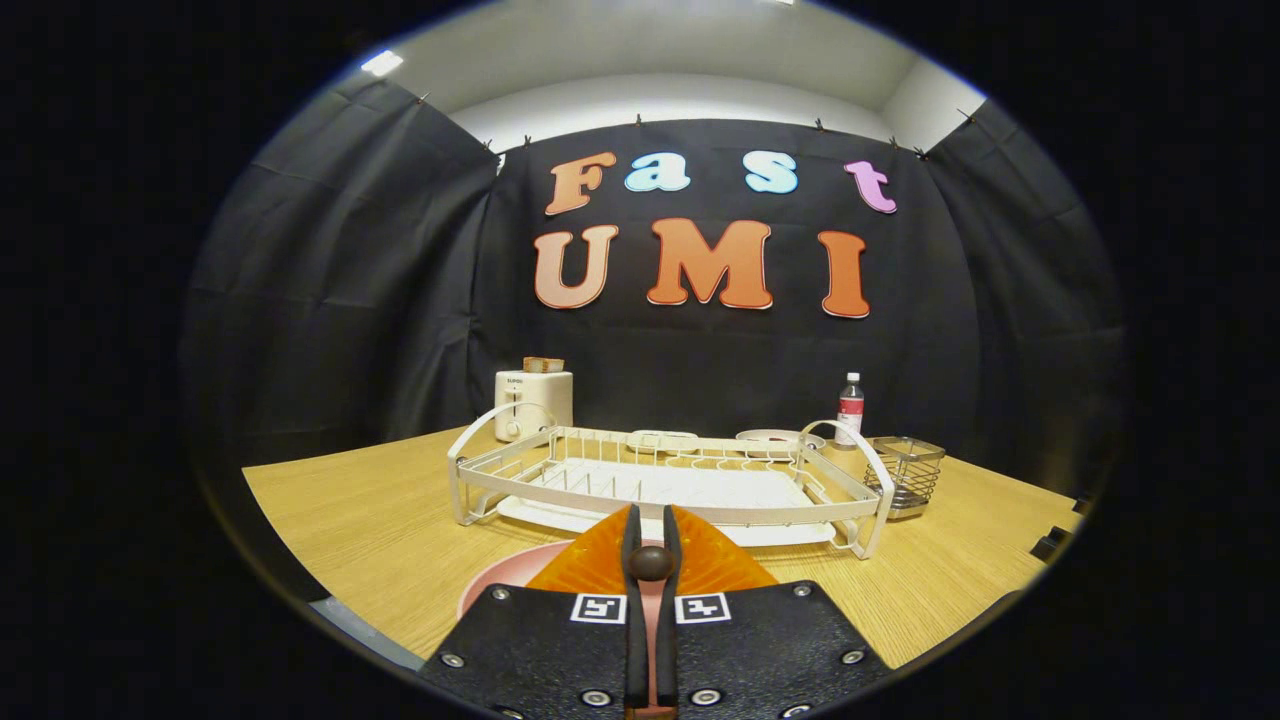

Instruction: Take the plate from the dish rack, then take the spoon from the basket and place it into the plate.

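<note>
Looking along our gripper (651, 545), we see its two fingers pressed close together, with a small dark round knob pinched between them near the tips. We think this knob is the end of the spoon (651, 562), and a thin pinkish strip runs back from it in the narrow gap between the fingers, so the spoon's long side lies in line with the fingers, pointing ahead toward the rack. We cannot see the rest of the spoon.

Under the fingers, near the front edge of the table (340, 520), sits the plate (500, 580). It is round, smooth and pink, and lies flat on the wood. The fingers hang over its right part.

Just beyond the fingers stands the dish rack (670, 480), made of thin white wire with curved handles at both ends and a flat white tray below. Touching its right end is the basket (905, 470), a small square cage of shiny metal mesh.

Near the back edge we see a white boxy toaster (533, 400) with bread on top, and a clear bottle (850, 405) standing up straight. The table is pale wood with fine lines.
</note>
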`<state>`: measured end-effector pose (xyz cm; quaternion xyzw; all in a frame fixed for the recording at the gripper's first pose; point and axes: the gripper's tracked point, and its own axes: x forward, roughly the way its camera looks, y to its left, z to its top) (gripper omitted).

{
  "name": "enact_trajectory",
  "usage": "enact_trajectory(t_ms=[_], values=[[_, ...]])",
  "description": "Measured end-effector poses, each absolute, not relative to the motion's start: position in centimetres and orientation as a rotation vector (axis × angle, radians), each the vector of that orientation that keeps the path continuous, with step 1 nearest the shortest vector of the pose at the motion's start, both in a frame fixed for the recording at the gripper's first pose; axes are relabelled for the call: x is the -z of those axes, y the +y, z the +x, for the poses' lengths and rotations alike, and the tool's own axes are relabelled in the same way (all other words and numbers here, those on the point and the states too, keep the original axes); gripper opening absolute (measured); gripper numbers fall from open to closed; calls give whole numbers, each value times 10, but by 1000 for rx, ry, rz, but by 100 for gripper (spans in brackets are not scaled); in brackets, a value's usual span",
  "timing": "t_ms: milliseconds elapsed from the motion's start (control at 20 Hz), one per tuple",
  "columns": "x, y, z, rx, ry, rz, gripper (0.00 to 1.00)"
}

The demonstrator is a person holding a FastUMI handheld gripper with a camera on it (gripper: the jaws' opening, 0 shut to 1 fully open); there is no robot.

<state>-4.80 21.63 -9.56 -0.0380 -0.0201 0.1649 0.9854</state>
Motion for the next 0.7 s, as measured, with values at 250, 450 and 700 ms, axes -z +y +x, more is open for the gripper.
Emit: enact_trajectory(t_ms=[250,450,700], values=[[102,219,-50,-330,-39,-89,4],[105,220,-53,-326,-26,-96,8],[123,217,-52,-315,40,-105,14]])
